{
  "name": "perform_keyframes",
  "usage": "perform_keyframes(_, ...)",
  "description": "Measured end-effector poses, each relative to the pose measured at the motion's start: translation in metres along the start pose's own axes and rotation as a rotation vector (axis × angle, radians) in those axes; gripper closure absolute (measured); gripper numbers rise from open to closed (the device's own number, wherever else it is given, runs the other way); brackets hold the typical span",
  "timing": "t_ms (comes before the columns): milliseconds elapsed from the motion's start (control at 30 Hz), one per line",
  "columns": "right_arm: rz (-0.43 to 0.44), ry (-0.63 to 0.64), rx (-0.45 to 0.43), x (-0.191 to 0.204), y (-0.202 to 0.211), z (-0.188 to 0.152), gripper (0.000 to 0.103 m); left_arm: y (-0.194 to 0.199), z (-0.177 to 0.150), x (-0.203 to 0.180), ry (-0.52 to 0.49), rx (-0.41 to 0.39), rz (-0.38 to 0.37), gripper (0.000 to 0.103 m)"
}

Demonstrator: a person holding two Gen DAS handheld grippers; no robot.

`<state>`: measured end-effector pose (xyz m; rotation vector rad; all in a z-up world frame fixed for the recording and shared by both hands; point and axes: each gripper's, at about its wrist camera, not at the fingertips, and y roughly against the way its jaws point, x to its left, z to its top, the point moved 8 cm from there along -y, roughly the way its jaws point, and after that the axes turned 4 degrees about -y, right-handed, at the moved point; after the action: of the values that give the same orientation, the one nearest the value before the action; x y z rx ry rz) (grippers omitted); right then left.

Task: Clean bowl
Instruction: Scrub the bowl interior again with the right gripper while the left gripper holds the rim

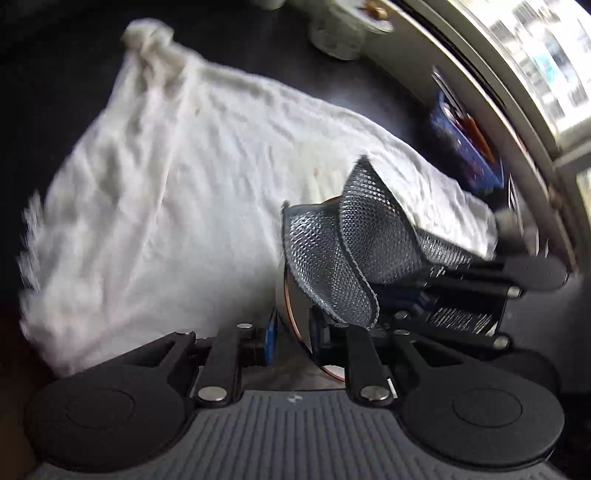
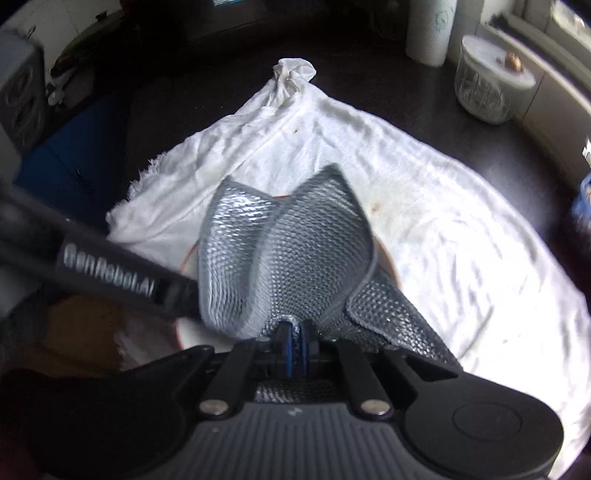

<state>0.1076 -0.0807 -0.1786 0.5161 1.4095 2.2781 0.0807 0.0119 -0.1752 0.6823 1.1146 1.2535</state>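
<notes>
A white bowl (image 1: 284, 295) with a reddish-brown rim (image 2: 186, 263) sits over a white towel (image 1: 166, 184), mostly covered from above. My left gripper (image 1: 293, 338) is shut on the bowl's rim, one finger on each side of the wall. In the right wrist view it reaches in from the left (image 2: 181, 295). My right gripper (image 2: 293, 343) is shut on a grey mesh cloth (image 2: 295, 251), which bulges and folds down into the bowl. In the left wrist view that cloth (image 1: 332, 251) stands over the bowl, with the right gripper (image 1: 417, 291) coming in from the right, its fingertips hidden by the cloth.
The towel (image 2: 443, 240) is spread on a dark countertop. At the back right stand a glass jar (image 2: 484, 92) with a white lid and a paper roll (image 2: 430, 29). A blue packet (image 1: 465, 147) lies by the window ledge. A blue object (image 2: 74, 158) is at the left.
</notes>
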Motion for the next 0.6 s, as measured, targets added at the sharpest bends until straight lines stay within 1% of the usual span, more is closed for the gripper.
perform_keyframes(33, -0.014, 0.018, -0.003, -0.002, 0.002, 0.0, 0.098, 0.001, 0.003, -0.002, -0.066, -0.002, 0.023, 0.086)
perform_keyframes(100, -0.057, 0.077, -0.013, -0.005, 0.006, 0.003, 0.099, 0.002, 0.011, -0.002, -0.157, 0.001, 0.057, 0.086)
perform_keyframes(233, -0.073, 0.122, -0.022, -0.008, 0.01, 0.006, 0.1, 0.002, 0.023, 0.0, -0.257, 0.009, 0.087, 0.086)
perform_keyframes(300, -0.079, 0.14, -0.023, -0.007, 0.01, 0.008, 0.1, 0.003, 0.025, -0.004, -0.331, 0.0, 0.107, 0.086)
perform_keyframes(333, -0.08, 0.144, -0.023, -0.007, 0.009, 0.008, 0.1, 0.003, 0.024, -0.005, -0.344, -0.002, 0.109, 0.087)
perform_keyframes(367, -0.082, 0.147, -0.023, -0.007, 0.008, 0.008, 0.1, 0.003, 0.022, -0.005, -0.346, -0.003, 0.106, 0.091)
perform_keyframes(433, -0.075, 0.141, -0.023, -0.007, 0.006, 0.009, 0.1, 0.001, 0.018, -0.005, -0.311, -0.009, 0.092, 0.092)
perform_keyframes(500, -0.069, 0.131, -0.02, -0.007, 0.003, 0.009, 0.1, 0.0, 0.015, -0.002, -0.233, -0.018, 0.079, 0.092)
perform_keyframes(533, -0.067, 0.126, -0.02, -0.007, 0.003, 0.008, 0.1, -0.001, 0.013, 0.001, -0.173, -0.019, 0.064, 0.092)
perform_keyframes(600, -0.051, 0.097, -0.014, -0.008, 0.0, 0.006, 0.101, -0.002, 0.008, 0.009, -0.008, -0.021, 0.02, 0.092)
